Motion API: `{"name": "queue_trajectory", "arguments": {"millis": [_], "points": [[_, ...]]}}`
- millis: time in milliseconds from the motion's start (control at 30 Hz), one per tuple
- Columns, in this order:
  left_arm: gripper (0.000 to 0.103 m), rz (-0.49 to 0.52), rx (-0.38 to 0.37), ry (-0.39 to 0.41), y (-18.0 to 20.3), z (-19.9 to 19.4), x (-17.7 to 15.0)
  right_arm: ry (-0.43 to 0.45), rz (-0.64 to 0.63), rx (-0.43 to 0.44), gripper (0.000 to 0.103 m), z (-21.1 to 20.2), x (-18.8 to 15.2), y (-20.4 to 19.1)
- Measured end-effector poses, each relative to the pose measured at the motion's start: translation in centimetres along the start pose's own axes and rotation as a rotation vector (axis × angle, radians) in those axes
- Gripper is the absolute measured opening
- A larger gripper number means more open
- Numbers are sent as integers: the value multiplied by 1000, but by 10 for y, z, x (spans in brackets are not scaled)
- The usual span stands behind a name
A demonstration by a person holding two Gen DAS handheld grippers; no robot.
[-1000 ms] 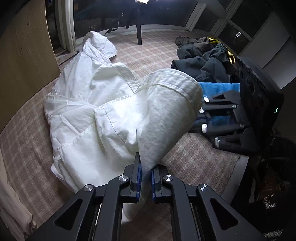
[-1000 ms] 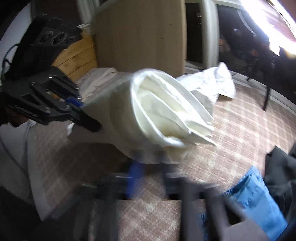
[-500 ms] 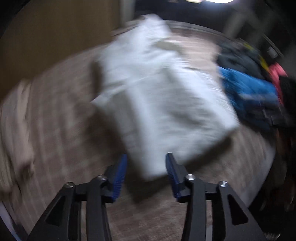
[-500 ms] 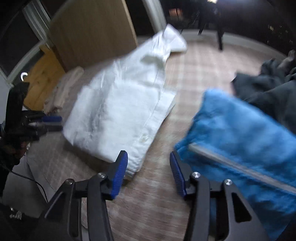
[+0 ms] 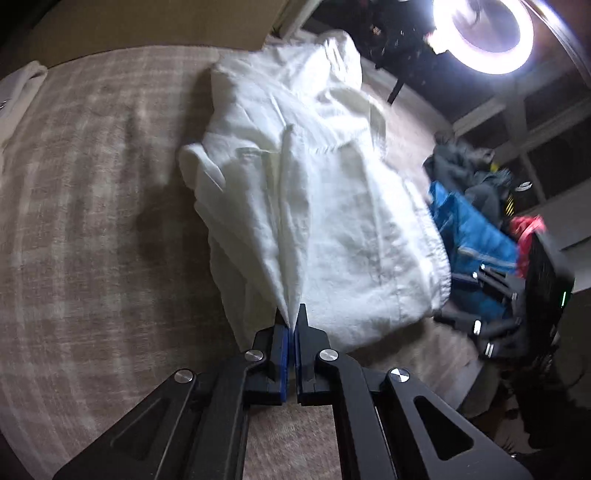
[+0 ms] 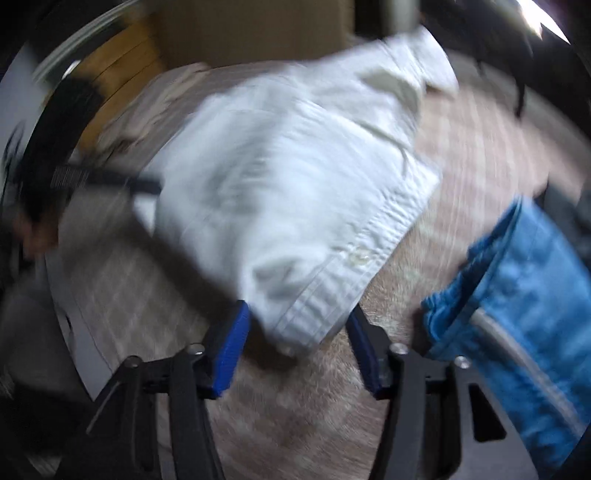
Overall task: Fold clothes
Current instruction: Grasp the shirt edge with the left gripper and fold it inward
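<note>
A white shirt (image 5: 332,206) lies folded on the checked cover (image 5: 92,221). My left gripper (image 5: 291,325) is shut on a pinch of the shirt's near edge, and the cloth rises in a taut ridge into its blue pads. In the right wrist view the shirt (image 6: 295,192) is blurred by motion. My right gripper (image 6: 298,310) has its jaws opening; the shirt's buttoned corner lies between the fingers, which do not press on it. It also shows in the left wrist view as a right gripper (image 5: 491,317) beside the shirt's right edge.
A blue garment (image 6: 524,288) lies just right of the shirt, with dark clothes (image 5: 465,170) and something red (image 5: 528,229) behind it. A ring lamp (image 5: 484,33) glares at top right. Pale cloth (image 5: 18,92) sits at the far left edge.
Both grippers let go of the raised fold, which now lies flat on the shirt. The left one opened, dropped lower and shut again on the near edge. The right one has opened wide.
</note>
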State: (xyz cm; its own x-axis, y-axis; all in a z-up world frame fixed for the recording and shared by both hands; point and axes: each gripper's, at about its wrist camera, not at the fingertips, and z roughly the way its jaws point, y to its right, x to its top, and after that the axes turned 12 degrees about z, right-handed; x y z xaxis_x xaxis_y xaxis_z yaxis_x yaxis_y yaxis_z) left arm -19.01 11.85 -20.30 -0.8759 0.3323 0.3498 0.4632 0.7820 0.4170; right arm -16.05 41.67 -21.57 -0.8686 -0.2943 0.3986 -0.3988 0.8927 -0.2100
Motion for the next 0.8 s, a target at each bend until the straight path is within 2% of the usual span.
{"name": "queue_trajectory", "arguments": {"millis": [133,167,200,233,300,400,467,533,567,633,733,800], "points": [[2,7,-10,-6,2,-7,2,23,-177,-146,63,13,-9,-28],[2,12,-14,-9,3,-8,3,18,-186,-171,58,19,-8,-28],[2,17,-17,-12,5,-10,3,8,-188,-179,30,25,-6,-26],[2,22,-21,-15,7,-12,4,0,-192,-181,22,28,-3,-24],[2,44,-22,-13,13,-18,4,9,-220,-171,13,19,4,-21],[2,70,14,-22,11,-14,-10,85,-329,-225,13,-8,7,-27],[2,68,37,-54,8,3,-23,35,-385,-266,14,7,-2,-30],[6,49,57,-76,2,15,-30,-25,-426,-333,19,26,-13,-32],[7,23,51,-63,-1,12,-31,-23,-411,-342,22,22,-14,-32],[13,8,87,-39,-3,-7,-31,-16,-372,-353,39,10,-15,-29],[14,48,218,78,5,-56,-29,27,-223,-303,41,-27,-6,-9],[14,99,250,138,16,-75,-23,87,-84,-210,41,-48,5,2]]}}
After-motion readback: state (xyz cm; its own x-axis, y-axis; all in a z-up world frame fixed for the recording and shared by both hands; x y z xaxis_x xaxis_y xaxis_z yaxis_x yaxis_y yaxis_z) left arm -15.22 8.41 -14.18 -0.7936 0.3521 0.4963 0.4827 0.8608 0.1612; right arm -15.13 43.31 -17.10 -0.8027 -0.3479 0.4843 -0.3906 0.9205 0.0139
